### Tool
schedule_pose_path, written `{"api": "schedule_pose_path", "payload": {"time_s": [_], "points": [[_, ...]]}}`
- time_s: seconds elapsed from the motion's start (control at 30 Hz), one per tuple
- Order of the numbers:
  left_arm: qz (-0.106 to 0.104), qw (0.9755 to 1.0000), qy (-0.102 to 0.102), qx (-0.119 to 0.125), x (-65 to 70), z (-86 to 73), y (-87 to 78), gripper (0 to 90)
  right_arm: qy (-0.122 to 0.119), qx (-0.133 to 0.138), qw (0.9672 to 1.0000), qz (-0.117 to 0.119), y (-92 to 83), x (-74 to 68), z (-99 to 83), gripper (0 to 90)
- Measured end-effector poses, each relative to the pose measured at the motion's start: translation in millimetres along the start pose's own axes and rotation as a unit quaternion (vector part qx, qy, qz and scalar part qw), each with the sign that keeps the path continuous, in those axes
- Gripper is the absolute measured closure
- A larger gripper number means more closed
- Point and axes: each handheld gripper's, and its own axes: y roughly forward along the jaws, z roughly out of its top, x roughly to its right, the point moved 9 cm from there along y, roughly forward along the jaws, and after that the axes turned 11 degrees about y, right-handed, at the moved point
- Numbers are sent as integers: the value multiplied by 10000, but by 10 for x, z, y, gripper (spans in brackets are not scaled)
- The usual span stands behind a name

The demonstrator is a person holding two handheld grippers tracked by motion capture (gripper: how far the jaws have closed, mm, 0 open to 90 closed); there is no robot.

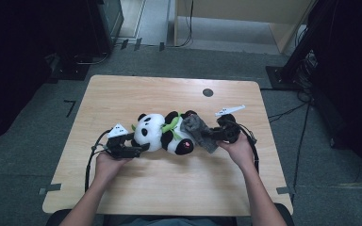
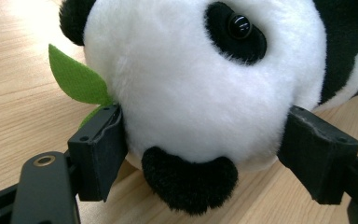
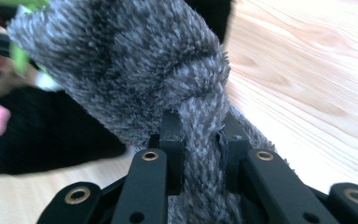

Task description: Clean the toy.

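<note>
A plush panda (image 1: 162, 133) is seen lying on its side at the middle of a light wooden table (image 1: 122, 94) in the high view, with its white head toward nine o'clock and its black-and-white body toward three o'clock. A green felt leaf (image 1: 170, 125) is laid across its neck, and a pink patch is shown on one black paw at about five o'clock of the body.

The left gripper (image 1: 139, 149) is held at the nine o'clock side of the toy, at the head. In the left gripper view its two black jaws are set wide, one pressed against each side of the panda's white head (image 2: 200, 88), so the head is gripped between them. The black muzzle patch is seen low between the jaws at six o'clock, one eye at one o'clock, and a green leaf (image 2: 77, 79) at nine o'clock beside the left jaw.

The right gripper (image 1: 215, 135) is held at the three o'clock side of the toy. A grey fuzzy cloth (image 1: 199, 131) is draped over the panda's rear end, just beside that gripper. In the right gripper view the jaws are closed tightly on a fold of this grey cloth (image 3: 135, 70), which rises toward twelve o'clock; black plush is seen blurred at nine o'clock, and bare table at three o'clock.
</note>
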Motion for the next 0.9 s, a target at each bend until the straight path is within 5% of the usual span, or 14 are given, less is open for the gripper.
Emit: {"api": "schedule_pose_path", "payload": {"time_s": [0.27, 0.37, 0.53, 0.9], "points": [[3, 10000, 24, 23, -10, 2, -2, 202, 86, -27, 9991, -408, -124, 217, -42, 771], [5, 10000, 57, 25, -9, 3, -4, 211, 71, 106, 9992, -372, -226, 201, -9, 772], [0, 10000, 34, 46, -8, 7, -6, 230, -94, 270, 9993, -258, -385, 38, 76, 777], [29, 10000, 63, 45, -3, 9, -8, 247, -500, 430, 9977, 168, -592, -646, 364, 779]]}}
